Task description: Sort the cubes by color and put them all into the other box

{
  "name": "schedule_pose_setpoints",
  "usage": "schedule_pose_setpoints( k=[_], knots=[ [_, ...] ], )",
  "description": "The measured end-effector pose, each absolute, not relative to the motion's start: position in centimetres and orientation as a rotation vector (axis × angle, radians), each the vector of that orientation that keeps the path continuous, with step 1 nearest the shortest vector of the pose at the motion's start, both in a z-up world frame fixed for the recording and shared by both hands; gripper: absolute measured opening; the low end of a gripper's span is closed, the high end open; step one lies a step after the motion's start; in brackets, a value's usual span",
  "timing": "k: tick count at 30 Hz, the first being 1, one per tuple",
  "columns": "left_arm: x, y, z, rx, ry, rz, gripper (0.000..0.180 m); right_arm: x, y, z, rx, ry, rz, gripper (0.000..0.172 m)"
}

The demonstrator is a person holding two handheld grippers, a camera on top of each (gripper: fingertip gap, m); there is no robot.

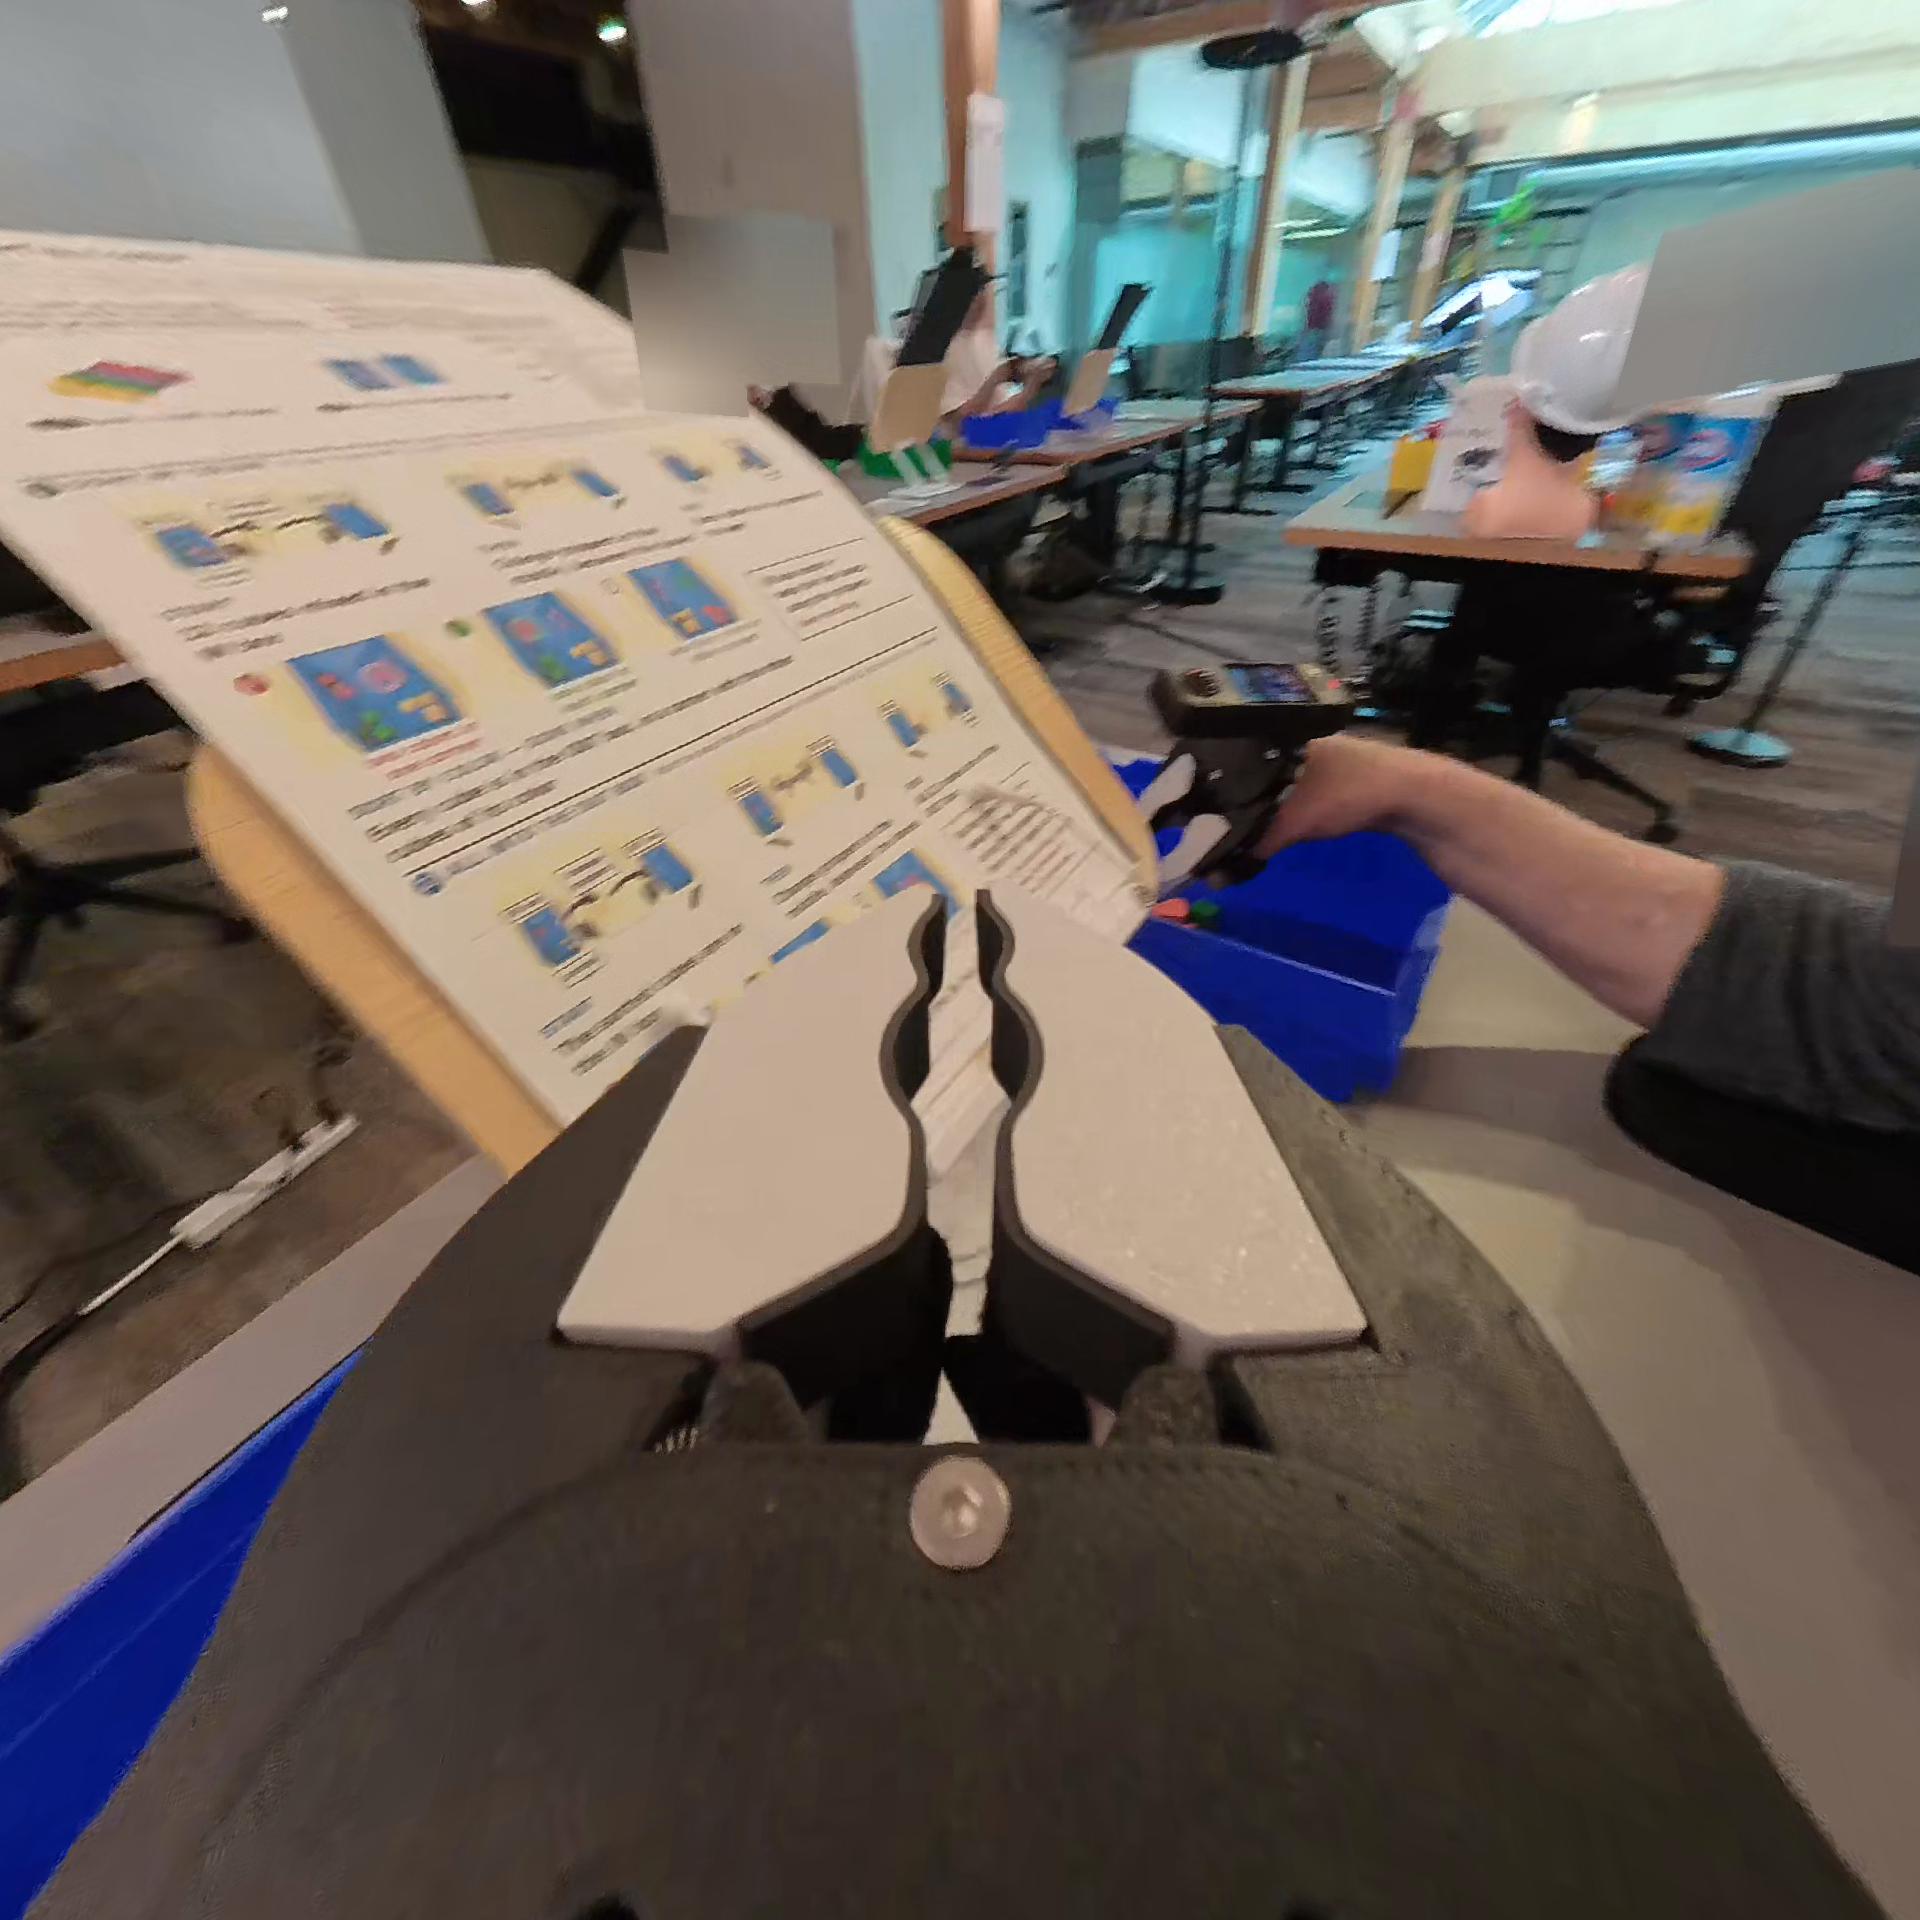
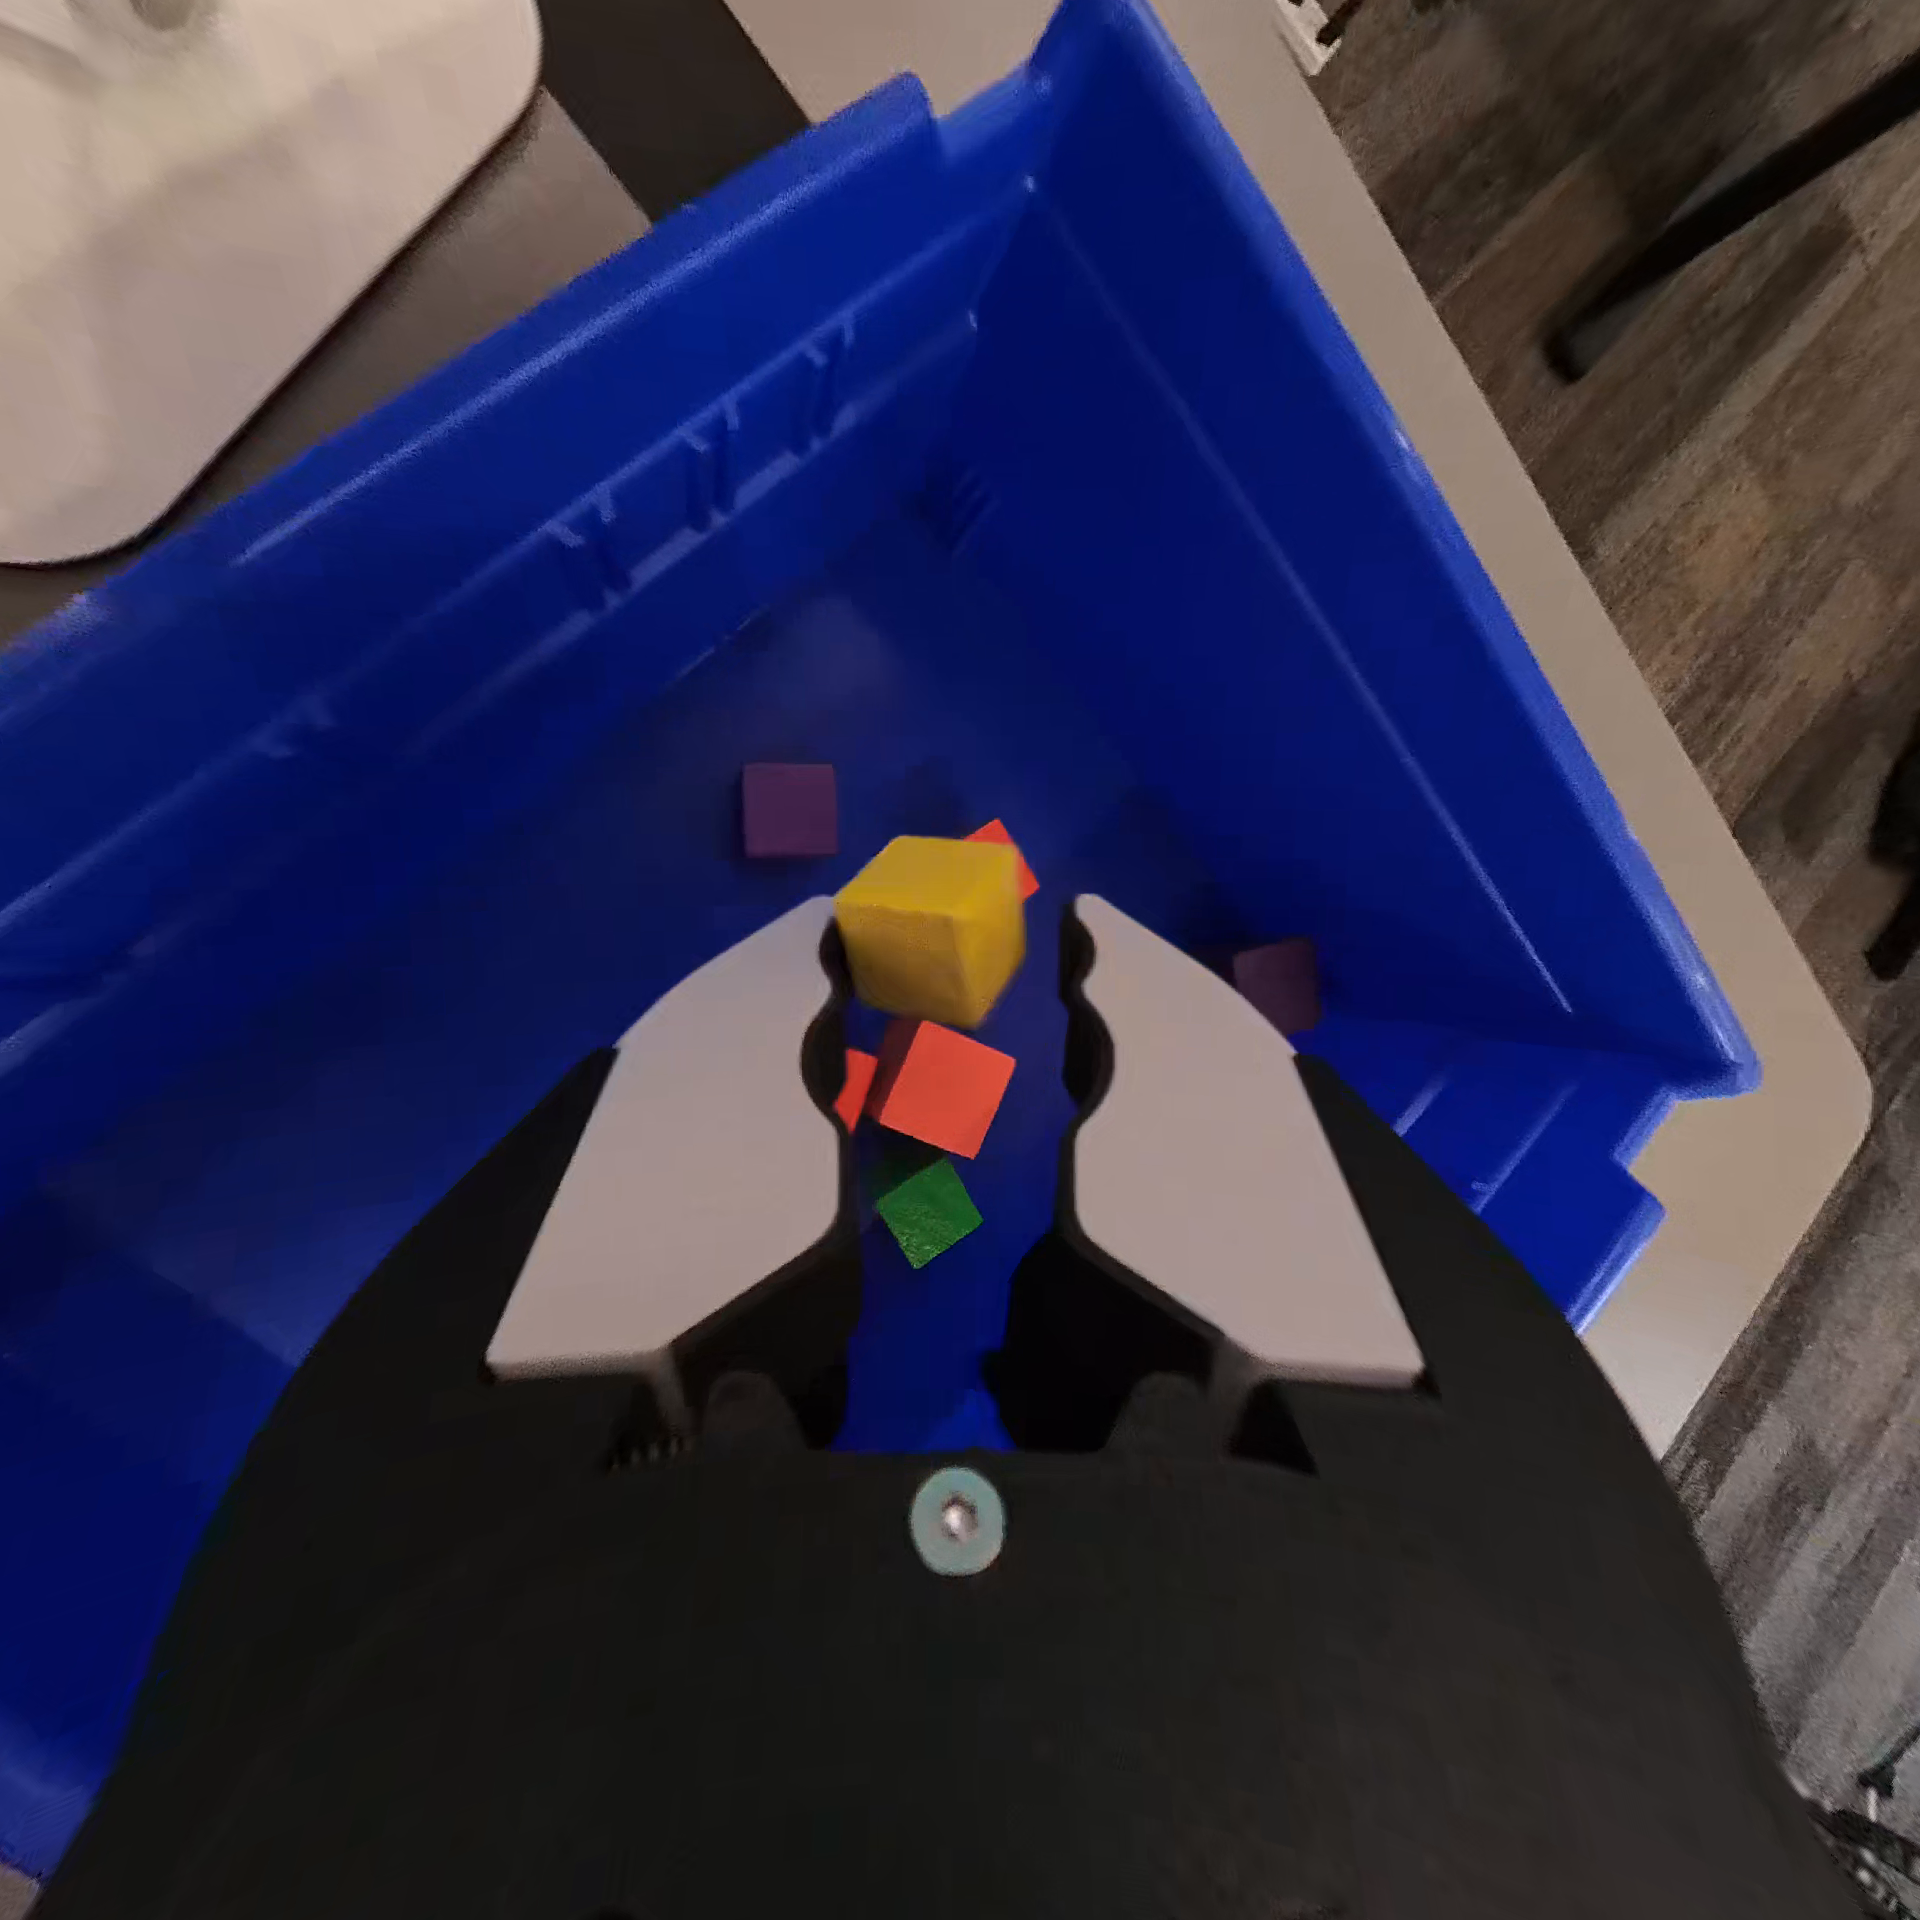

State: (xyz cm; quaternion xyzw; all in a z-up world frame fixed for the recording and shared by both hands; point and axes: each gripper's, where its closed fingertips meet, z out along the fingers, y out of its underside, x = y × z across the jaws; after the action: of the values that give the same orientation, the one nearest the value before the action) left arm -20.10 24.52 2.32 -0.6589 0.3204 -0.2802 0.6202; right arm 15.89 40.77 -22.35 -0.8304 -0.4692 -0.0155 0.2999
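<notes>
With our right gripper [image 2: 951, 935] opened, the yellow cube [image 2: 928, 928] touches only one fingertip; it may tumble among the red cubes [image 2: 943, 1086] below, unsorted

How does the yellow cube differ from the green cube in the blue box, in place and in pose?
The yellow cube sits up between the right claw's fingertips, with a gap on its right side; the green cube lies lower, on the floor of the blue box. The yellow cube looks larger and blurred; the green cube looks smaller and sharp. Both are tilted.
</notes>
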Motion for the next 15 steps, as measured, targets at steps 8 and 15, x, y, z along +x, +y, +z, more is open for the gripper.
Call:
schedule_pose_setpoints(
  k=[8, 15],
  knots=[
    [-27.2, 27.6, -0.4, -1.741, 0.592, -0.32, 0.016, 15.7, 41.0, -20.8, -2.15, -1.216, -0.038, 0.039],
    [-35.7, 31.0, -6.5, -2.023, 0.379, -0.059, 0.037, 15.1, 41.0, -20.1, -2.103, -1.23, -0.062, 0.04]
  ],
)
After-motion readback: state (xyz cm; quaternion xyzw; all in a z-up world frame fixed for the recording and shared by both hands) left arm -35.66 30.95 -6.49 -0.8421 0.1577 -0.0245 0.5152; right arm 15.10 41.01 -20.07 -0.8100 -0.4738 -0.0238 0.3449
